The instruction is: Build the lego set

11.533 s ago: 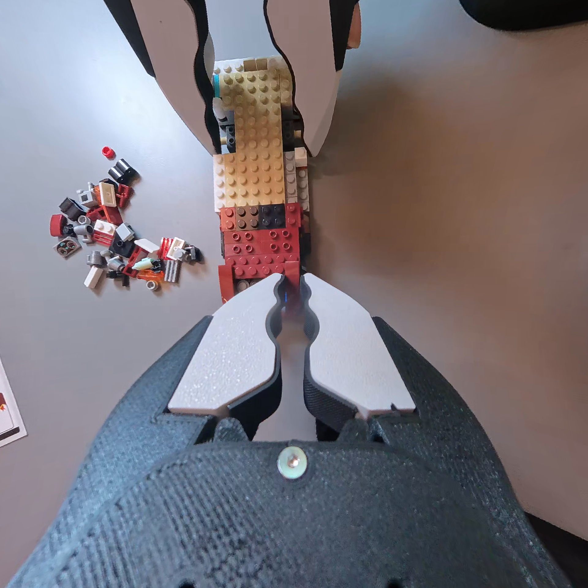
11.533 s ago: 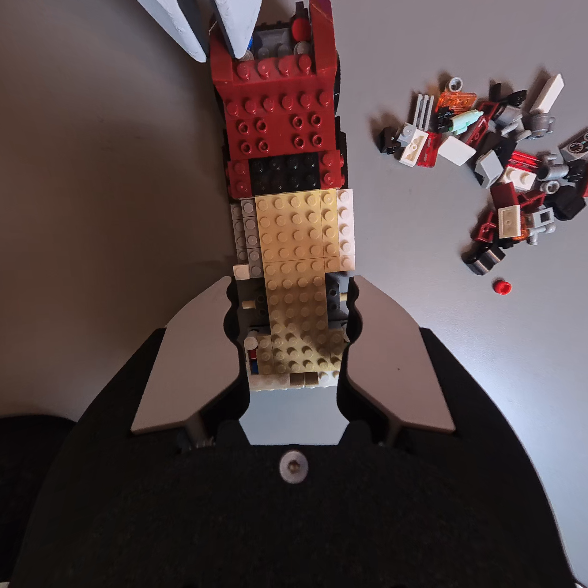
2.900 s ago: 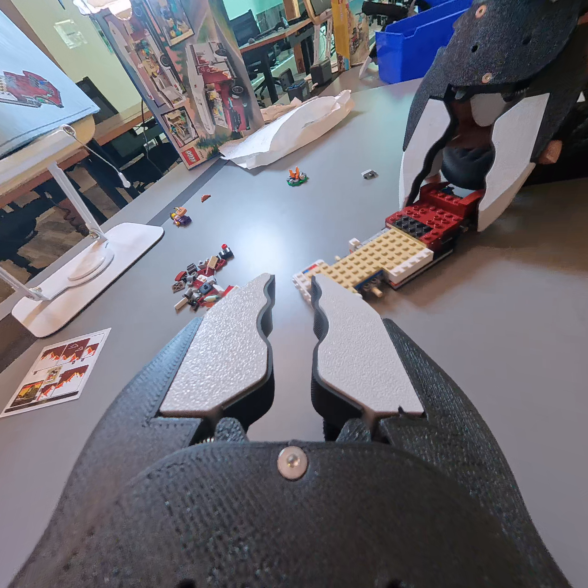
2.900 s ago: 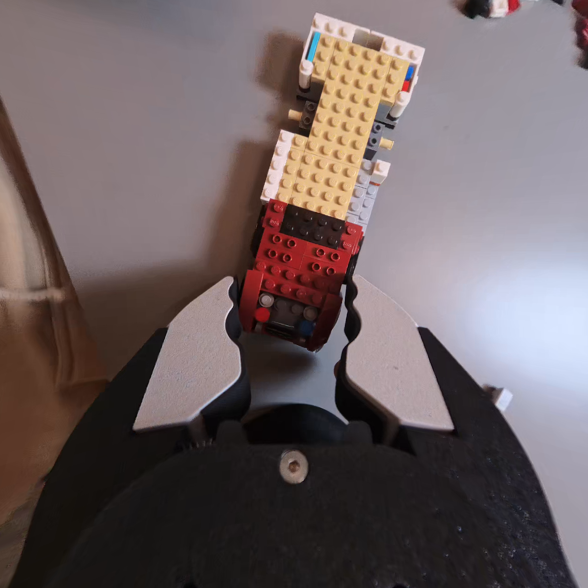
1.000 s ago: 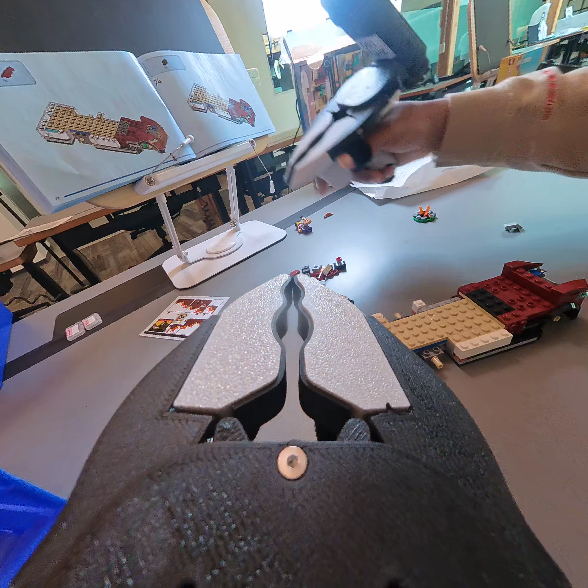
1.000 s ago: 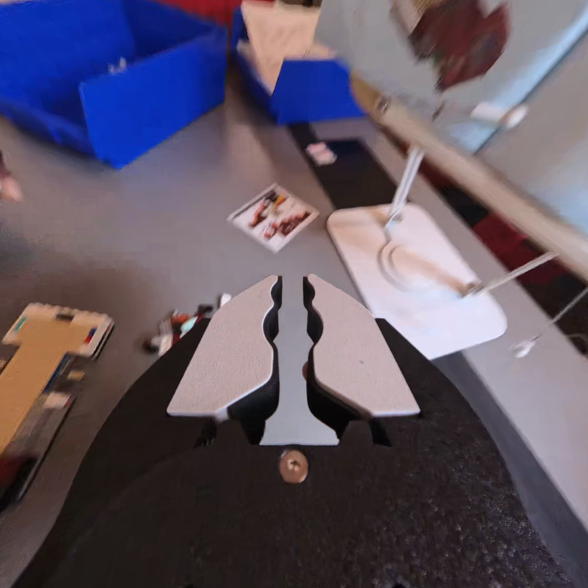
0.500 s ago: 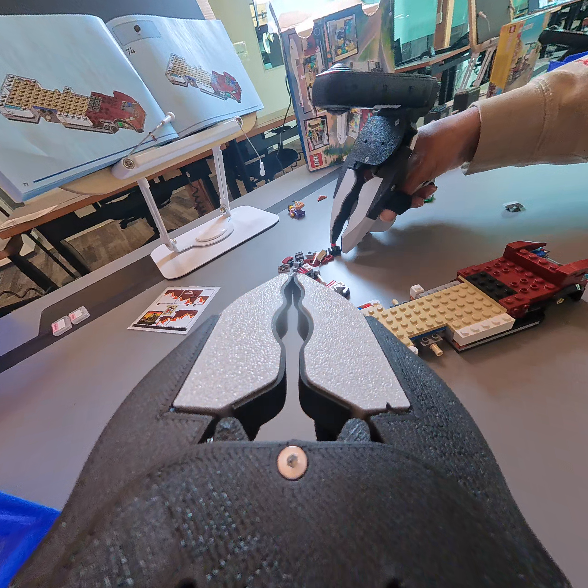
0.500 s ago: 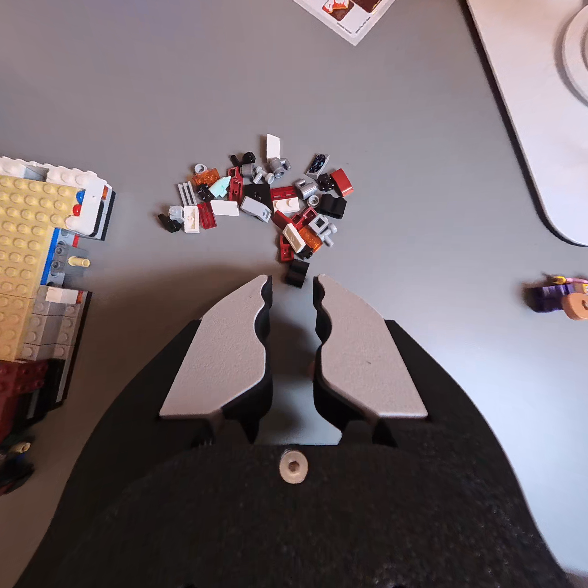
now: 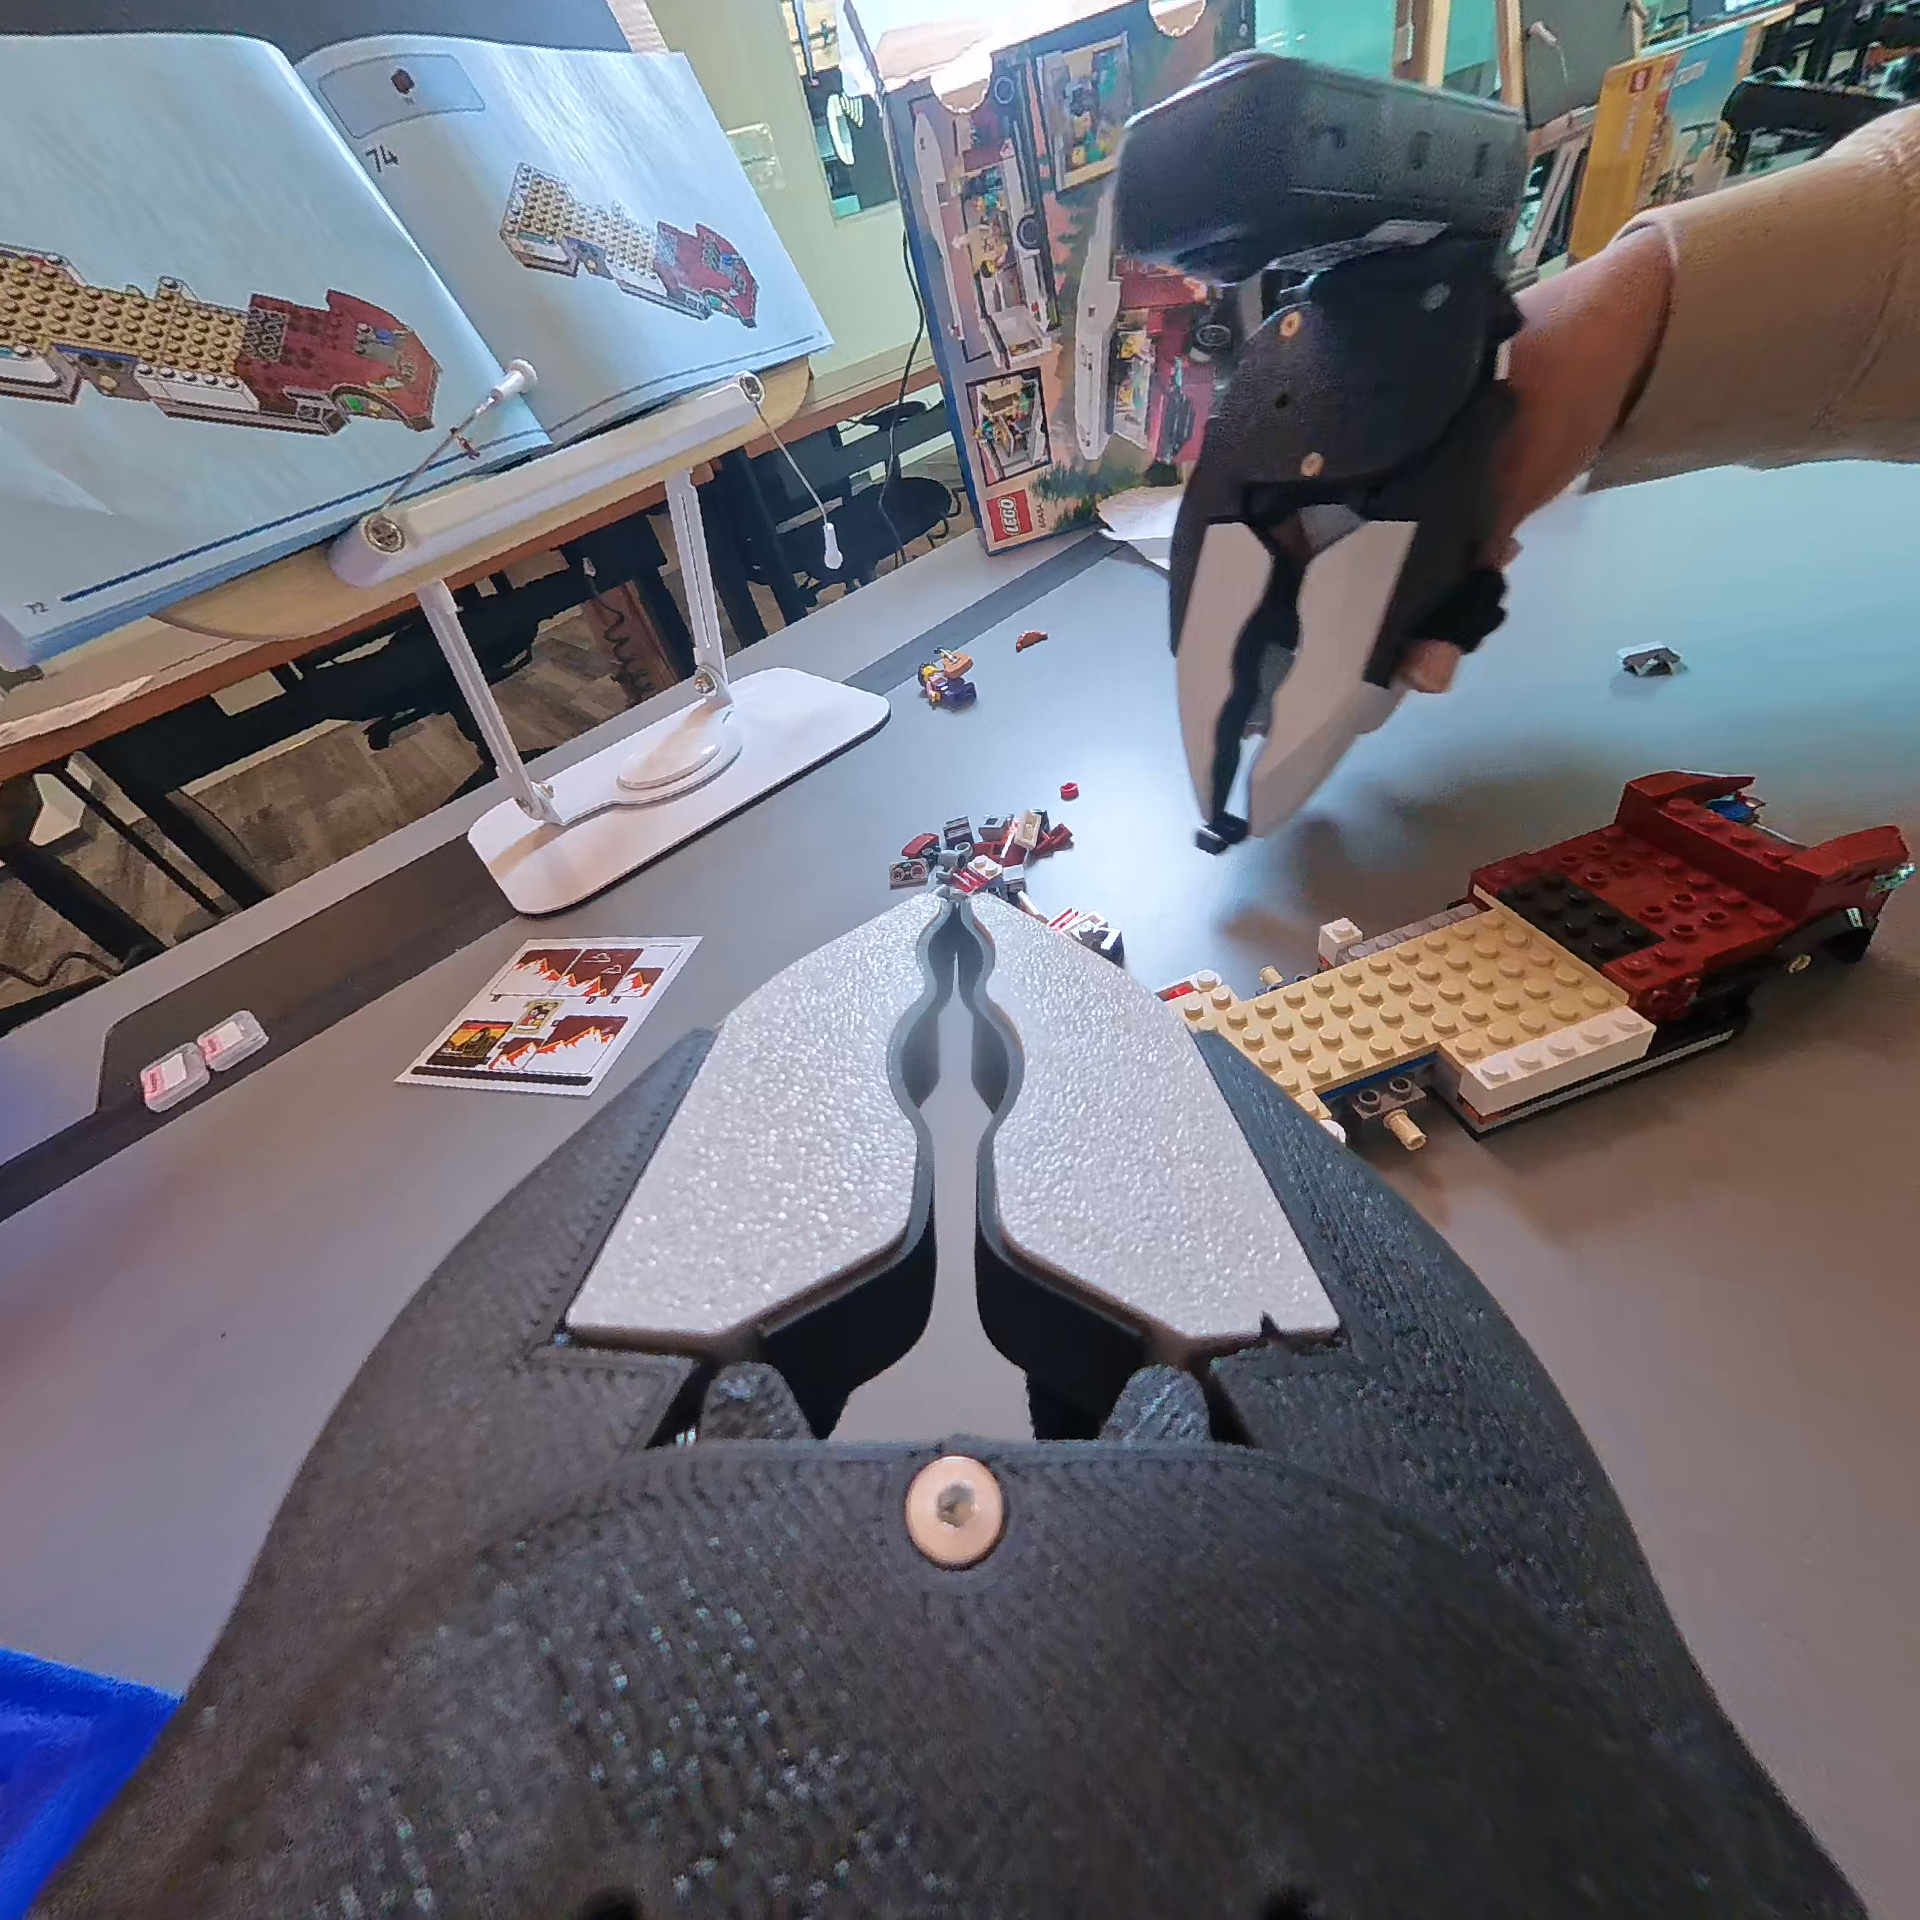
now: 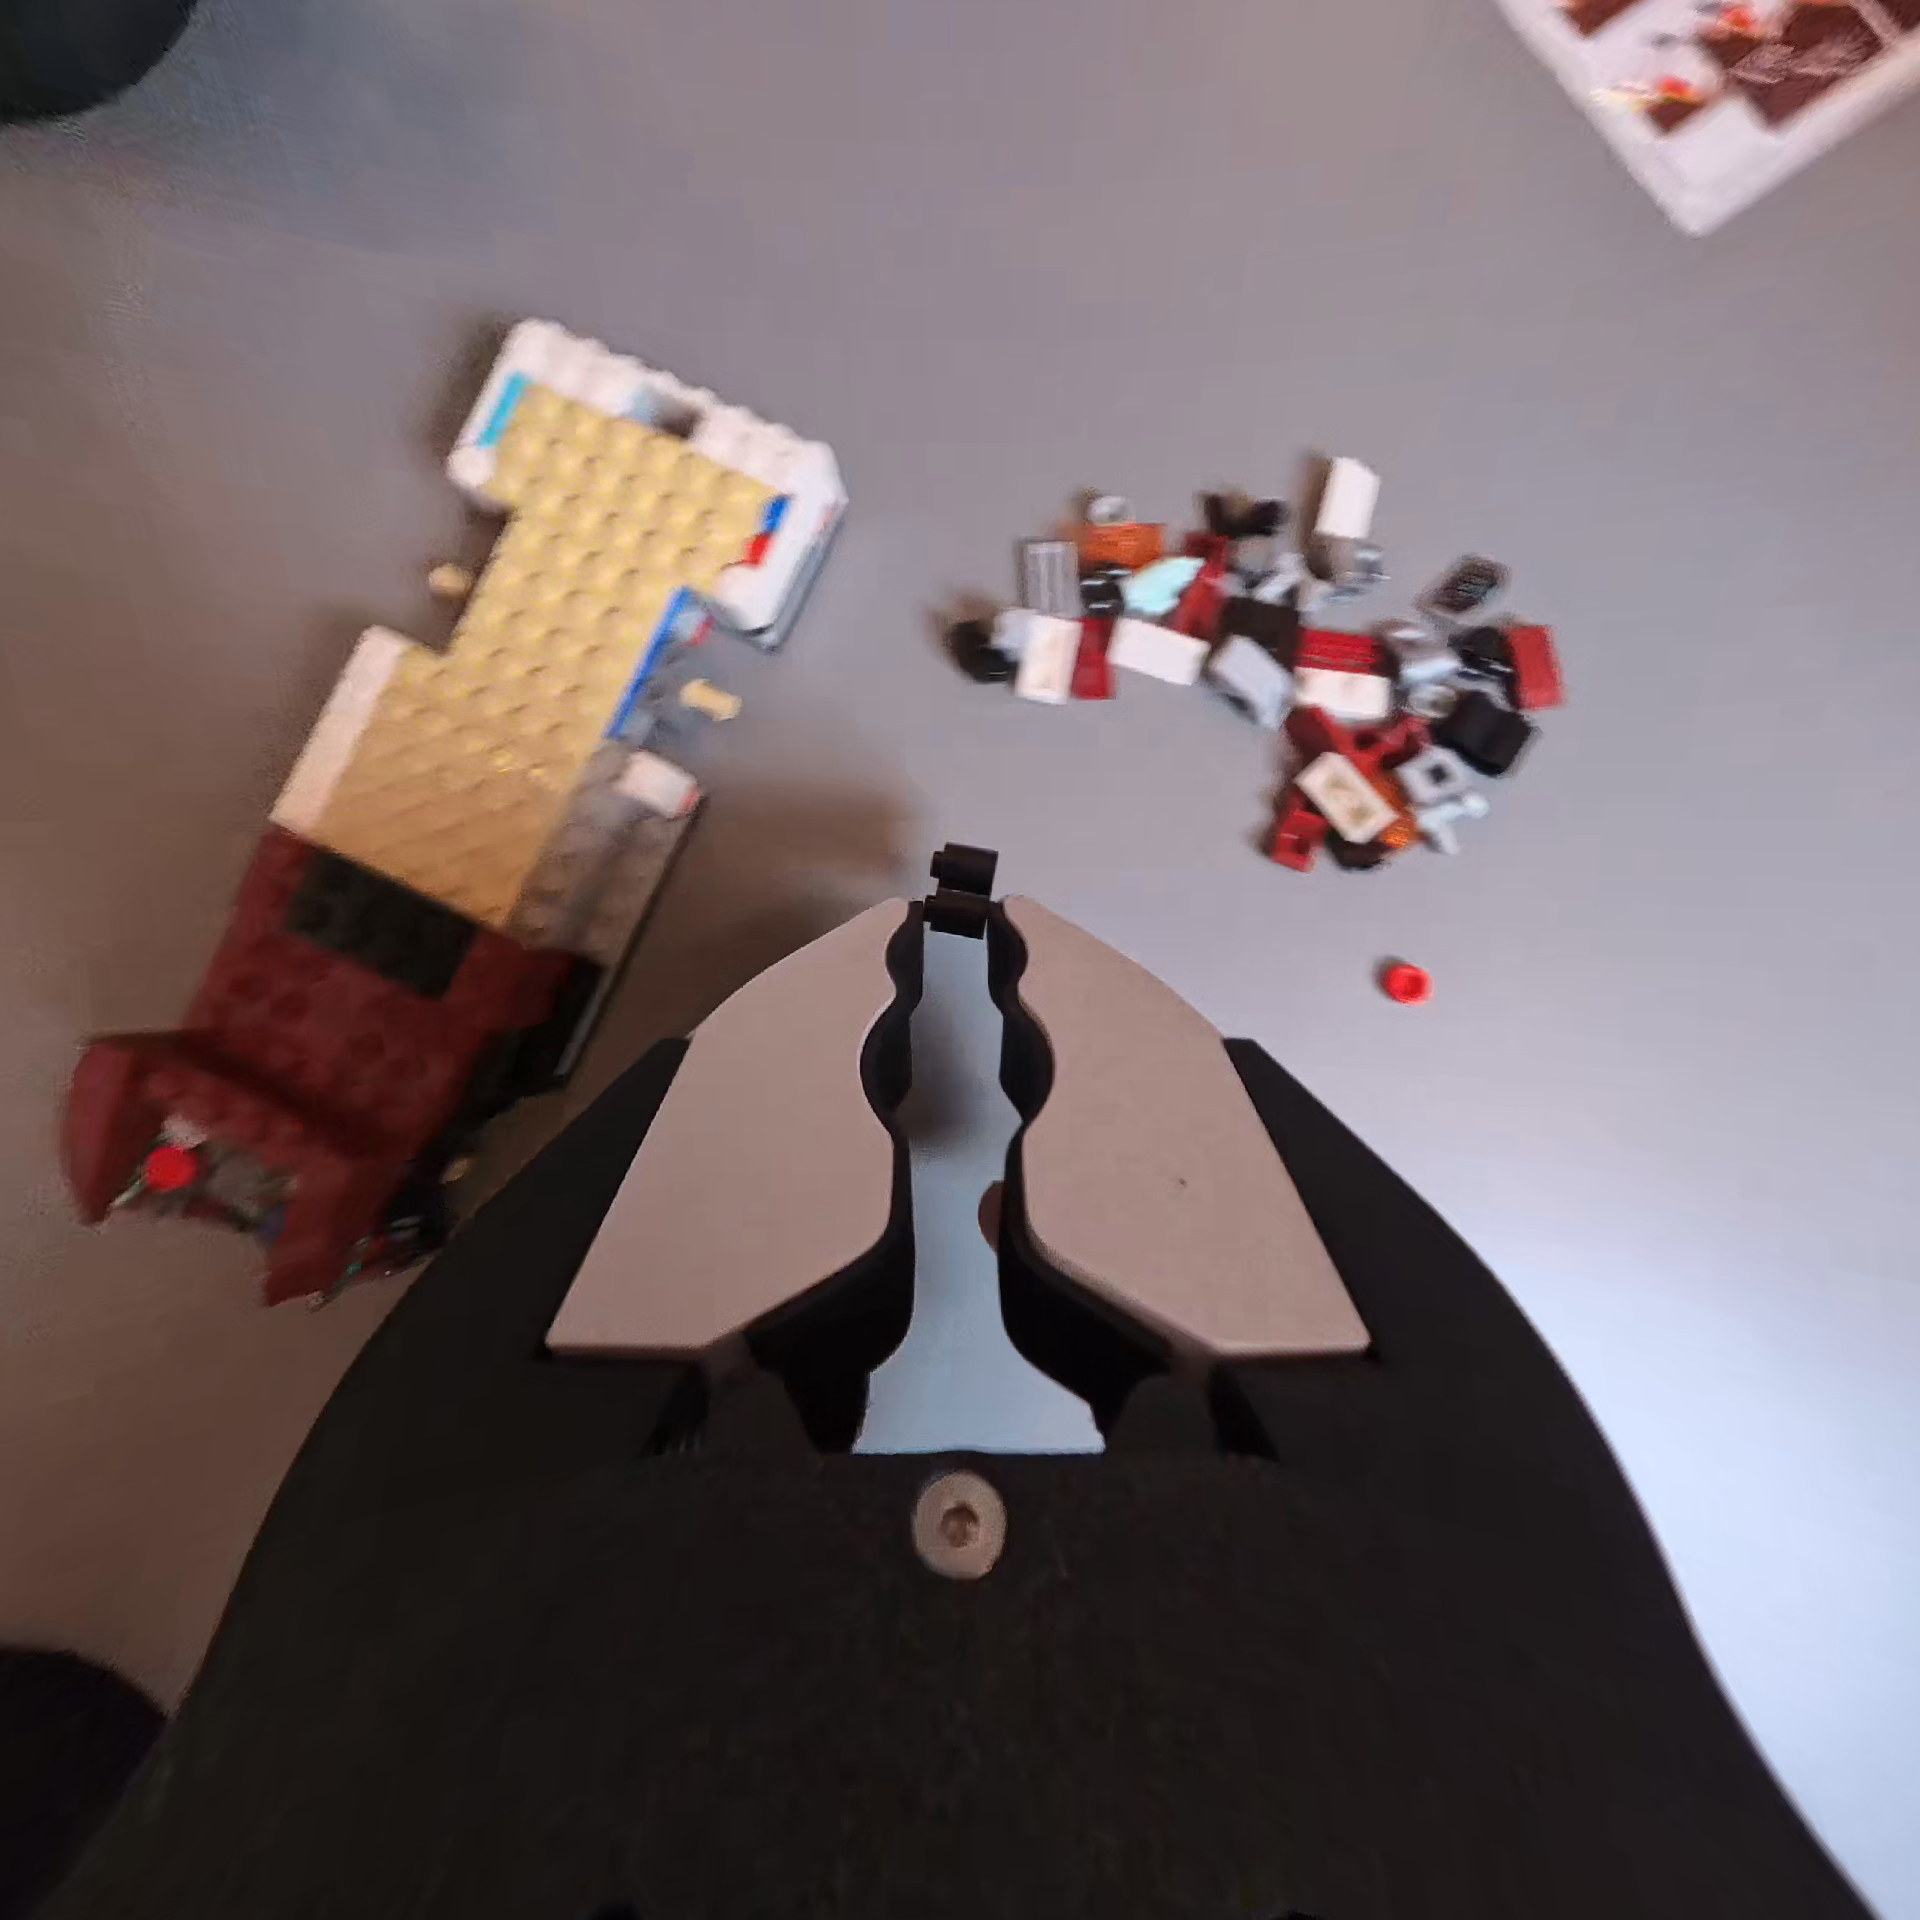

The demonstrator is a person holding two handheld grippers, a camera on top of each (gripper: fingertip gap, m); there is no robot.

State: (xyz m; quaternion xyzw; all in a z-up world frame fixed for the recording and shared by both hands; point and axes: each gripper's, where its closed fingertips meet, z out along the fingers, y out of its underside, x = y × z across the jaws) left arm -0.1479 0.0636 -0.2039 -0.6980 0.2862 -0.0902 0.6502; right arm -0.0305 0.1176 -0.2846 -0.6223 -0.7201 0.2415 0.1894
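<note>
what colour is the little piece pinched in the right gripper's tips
Black; the right wrist view shows it best, between the right gripper's fingertips.

An open instruction booklet (image 9: 312, 260) rests on a white stand (image 9: 665, 748) at ten o'clock. A sticker sheet (image 9: 551, 1013) lies below it; a toy box (image 9: 1039, 312) stands at twelve.

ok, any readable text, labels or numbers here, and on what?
I won't quote writing; where it stands:
Booklet: page numbers at page corners.
Toy box: brand mark and number, lower corner.
Yellow box: print too small.
Sticker sheet: too small.
Right wrist view: blurred, nothing readable.
</note>
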